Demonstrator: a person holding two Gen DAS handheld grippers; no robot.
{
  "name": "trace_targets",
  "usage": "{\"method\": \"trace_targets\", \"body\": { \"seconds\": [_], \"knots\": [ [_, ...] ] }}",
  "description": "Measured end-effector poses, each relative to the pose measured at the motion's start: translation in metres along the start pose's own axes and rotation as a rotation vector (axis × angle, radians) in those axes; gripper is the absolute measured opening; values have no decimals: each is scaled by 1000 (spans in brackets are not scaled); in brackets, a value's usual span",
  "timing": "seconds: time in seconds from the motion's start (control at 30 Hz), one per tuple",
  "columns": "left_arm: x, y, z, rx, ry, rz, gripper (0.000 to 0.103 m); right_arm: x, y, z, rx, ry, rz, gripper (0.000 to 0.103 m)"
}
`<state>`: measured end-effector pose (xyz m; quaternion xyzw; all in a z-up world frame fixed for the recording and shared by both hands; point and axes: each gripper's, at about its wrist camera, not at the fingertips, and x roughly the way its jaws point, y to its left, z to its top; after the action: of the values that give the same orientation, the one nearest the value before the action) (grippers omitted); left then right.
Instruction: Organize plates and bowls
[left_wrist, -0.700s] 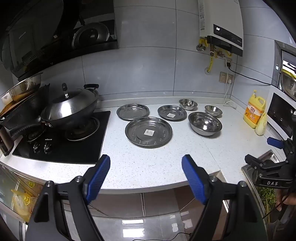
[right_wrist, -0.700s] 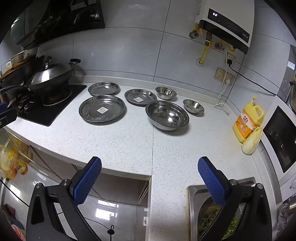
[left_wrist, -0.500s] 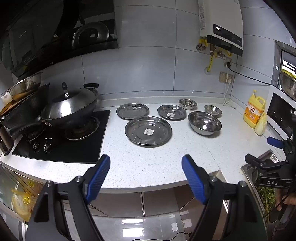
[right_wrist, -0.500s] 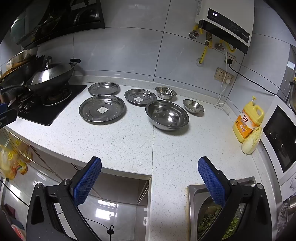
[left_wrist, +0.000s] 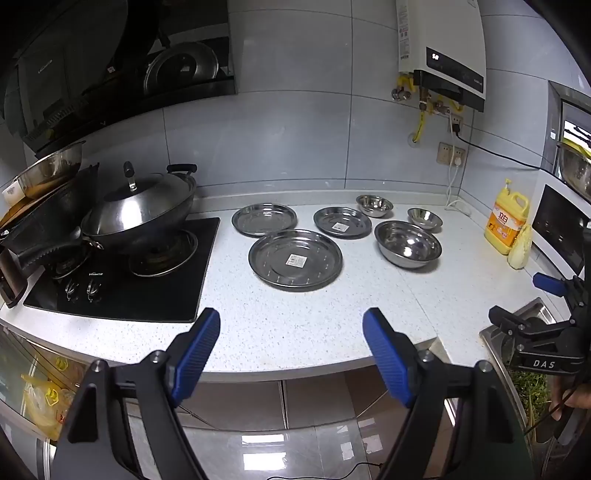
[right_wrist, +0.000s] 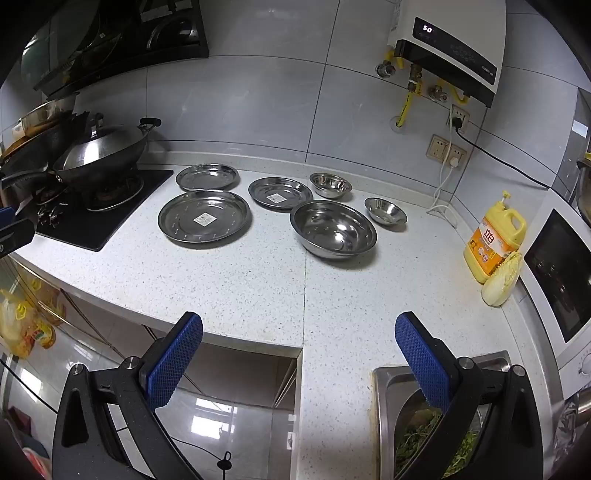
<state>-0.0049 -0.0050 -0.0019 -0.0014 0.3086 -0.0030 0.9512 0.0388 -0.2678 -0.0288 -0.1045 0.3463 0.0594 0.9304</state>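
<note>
Three steel plates lie on the white counter: a large plate (left_wrist: 295, 260) (right_wrist: 205, 220) in front, a back left plate (left_wrist: 264, 219) (right_wrist: 207, 177) and a middle plate (left_wrist: 342, 222) (right_wrist: 280, 192). To their right stand a large bowl (left_wrist: 407, 244) (right_wrist: 333, 229) and two small bowls (left_wrist: 374, 205) (left_wrist: 424, 218) (right_wrist: 330, 185) (right_wrist: 385, 211). My left gripper (left_wrist: 291, 338) hangs open over the counter's front edge, well short of the plates. My right gripper (right_wrist: 299, 345) is open too, near the sink corner, with nothing between its fingers.
A lidded wok (left_wrist: 140, 206) sits on the black hob (left_wrist: 122, 280) at the left. A yellow detergent bottle (right_wrist: 494, 238) and a cabbage (right_wrist: 502, 280) stand by the microwave (right_wrist: 561, 273) at the right. A sink (right_wrist: 417, 424) with greens is at the front right.
</note>
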Motion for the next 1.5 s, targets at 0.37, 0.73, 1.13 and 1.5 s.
{"method": "trace_targets", "body": {
  "seconds": [0.37, 0.73, 1.13, 1.5],
  "knots": [
    [3, 2, 0, -9, 14, -4, 79, 1, 0, 0, 1, -1, 0, 102],
    [5, -1, -1, -13, 20, -10, 79, 0, 1, -1, 1, -1, -1, 102],
    [5, -1, -2, -16, 24, -14, 79, -3, -1, -1, -1, -3, -1, 102],
    [5, 0, -2, -17, 23, -14, 79, -5, 0, 3, -3, -6, -4, 102]
  ]
}}
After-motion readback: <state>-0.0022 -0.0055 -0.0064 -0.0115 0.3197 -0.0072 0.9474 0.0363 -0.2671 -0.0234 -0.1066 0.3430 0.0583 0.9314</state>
